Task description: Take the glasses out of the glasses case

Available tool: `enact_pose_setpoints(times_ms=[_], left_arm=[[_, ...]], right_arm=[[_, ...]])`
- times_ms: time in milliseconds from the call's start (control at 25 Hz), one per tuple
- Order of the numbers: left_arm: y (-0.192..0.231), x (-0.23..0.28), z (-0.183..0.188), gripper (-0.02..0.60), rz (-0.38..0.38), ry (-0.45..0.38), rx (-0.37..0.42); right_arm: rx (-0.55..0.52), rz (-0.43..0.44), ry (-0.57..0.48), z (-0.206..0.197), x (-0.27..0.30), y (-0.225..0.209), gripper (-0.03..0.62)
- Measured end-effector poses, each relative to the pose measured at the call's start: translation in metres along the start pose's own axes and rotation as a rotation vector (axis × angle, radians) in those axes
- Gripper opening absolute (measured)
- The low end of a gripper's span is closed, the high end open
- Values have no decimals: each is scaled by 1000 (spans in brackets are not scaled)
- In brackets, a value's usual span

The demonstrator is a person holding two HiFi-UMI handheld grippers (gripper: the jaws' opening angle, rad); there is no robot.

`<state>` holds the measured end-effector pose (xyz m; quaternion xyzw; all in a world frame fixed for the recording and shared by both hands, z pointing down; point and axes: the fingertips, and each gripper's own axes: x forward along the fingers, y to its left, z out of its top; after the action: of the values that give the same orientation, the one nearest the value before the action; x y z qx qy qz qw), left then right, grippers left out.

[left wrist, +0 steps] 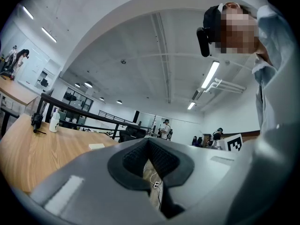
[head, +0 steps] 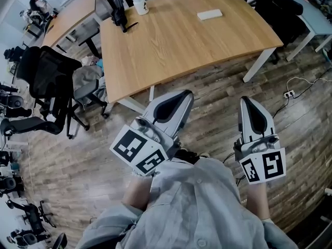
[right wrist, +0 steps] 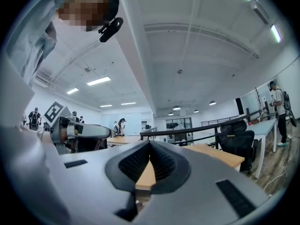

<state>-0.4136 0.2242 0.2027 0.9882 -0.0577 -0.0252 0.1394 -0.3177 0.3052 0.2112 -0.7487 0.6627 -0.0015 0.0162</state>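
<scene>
At the far left of the head view a black office chair point(head: 49, 87) stands on the wood-plank floor point(head: 93, 154), just beside the near left corner of a long wooden table point(head: 171, 51). On the table's far left end a white bottle point(head: 140, 4) stands upright beside a black clamp stand point(head: 118, 9). Farther right, near the table's far edge, lies the glasses case point(head: 209, 14), a pale flat oblong resting flat on the bare wood with nothing close to it. It is too small to tell whether its lid is shut. It also shows as a small pale slab point(left wrist: 97, 146) in the left gripper view.

Both grippers are held over the floor on the near side of the table, well apart from the case. The left gripper point(head: 183, 97) points toward the table's near edge, and its marker cube point(head: 139, 150) sits close to the person's grey shirt point(head: 202, 206). In its own view the jaws meet at their tips with nothing between them. The right gripper point(head: 246, 104) is held beside it, pointing the same way. Its jaws are likewise pressed together and empty. To the right of it a white power strip point(head: 289, 94) lies on the floor with its cable trailing off.
</scene>
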Motion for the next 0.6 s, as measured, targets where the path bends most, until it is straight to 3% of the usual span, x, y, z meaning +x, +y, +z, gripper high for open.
enact_pose_setpoints(times_ms=[600], left_arm=[[-65,51,-19,5,-59,-5,21]], right_arm=[[-2,-74,-23,-1,-65,-66,0]])
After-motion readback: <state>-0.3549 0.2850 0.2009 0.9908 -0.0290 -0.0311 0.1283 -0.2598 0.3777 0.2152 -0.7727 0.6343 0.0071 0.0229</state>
